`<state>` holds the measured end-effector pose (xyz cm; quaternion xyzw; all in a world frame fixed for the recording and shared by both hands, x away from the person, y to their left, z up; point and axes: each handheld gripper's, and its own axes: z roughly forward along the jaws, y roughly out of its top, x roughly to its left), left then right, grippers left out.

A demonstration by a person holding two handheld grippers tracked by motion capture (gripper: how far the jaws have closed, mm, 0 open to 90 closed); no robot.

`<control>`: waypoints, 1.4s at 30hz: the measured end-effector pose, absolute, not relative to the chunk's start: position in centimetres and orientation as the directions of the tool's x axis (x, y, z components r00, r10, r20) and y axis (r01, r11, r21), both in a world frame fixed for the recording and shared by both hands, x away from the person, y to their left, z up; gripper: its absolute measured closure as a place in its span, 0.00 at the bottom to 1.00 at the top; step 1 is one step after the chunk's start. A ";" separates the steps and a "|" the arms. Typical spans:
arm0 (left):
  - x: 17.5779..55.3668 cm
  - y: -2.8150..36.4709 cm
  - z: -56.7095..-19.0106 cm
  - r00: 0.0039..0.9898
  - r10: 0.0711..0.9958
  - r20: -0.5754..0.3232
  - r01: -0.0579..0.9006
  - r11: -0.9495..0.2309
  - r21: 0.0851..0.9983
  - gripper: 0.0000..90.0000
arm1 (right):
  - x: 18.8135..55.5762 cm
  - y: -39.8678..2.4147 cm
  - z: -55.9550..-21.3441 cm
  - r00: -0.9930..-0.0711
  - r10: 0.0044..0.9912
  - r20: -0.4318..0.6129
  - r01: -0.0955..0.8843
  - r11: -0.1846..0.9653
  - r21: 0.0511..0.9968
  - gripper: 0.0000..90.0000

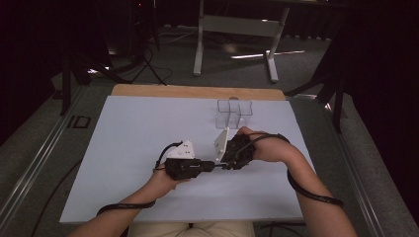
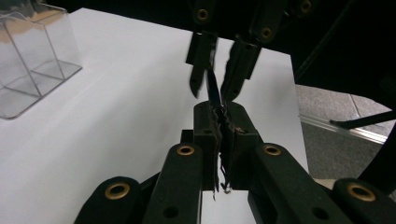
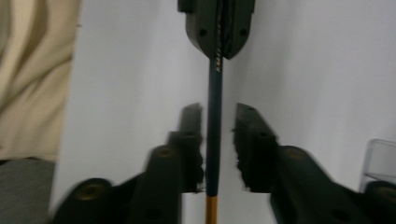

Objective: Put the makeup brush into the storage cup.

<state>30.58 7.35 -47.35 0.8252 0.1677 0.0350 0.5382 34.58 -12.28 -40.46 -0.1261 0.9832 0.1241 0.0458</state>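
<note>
A flat rectangular table with a matte white top (image 1: 138,148) carries everything here; a strip of light wooden edge (image 1: 197,91) runs along its far side, at twelve o'clock from the table's centre. Towards one o'clock, near the far edge, stands a small clear plastic box divided into compartments (image 1: 234,112), upright and resting directly on the white surface. In the left gripper view the same clear box (image 2: 32,60) sits at about ten o'clock, its see-through walls and inner divider rising from the white top (image 2: 116,116).
</note>
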 end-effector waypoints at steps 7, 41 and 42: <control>30.5 8.4 -47.0 0.937 0.328 -0.120 0.240 -0.353 0.904 0.95 | 34.8 -13.6 -40.1 -0.966 -0.207 -0.152 -0.240 0.939 0.246 0.78; 30.1 10.1 -46.5 0.947 0.289 -0.137 0.228 -0.310 0.923 0.95 | 35.3 -15.6 -40.8 -0.972 -0.207 -0.111 -0.225 0.954 0.197 0.92; 30.2 10.2 -46.5 0.950 0.279 -0.142 0.230 -0.312 0.922 0.95 | 35.2 -15.5 -40.7 -0.971 -0.211 -0.117 -0.230 0.953 0.195 0.92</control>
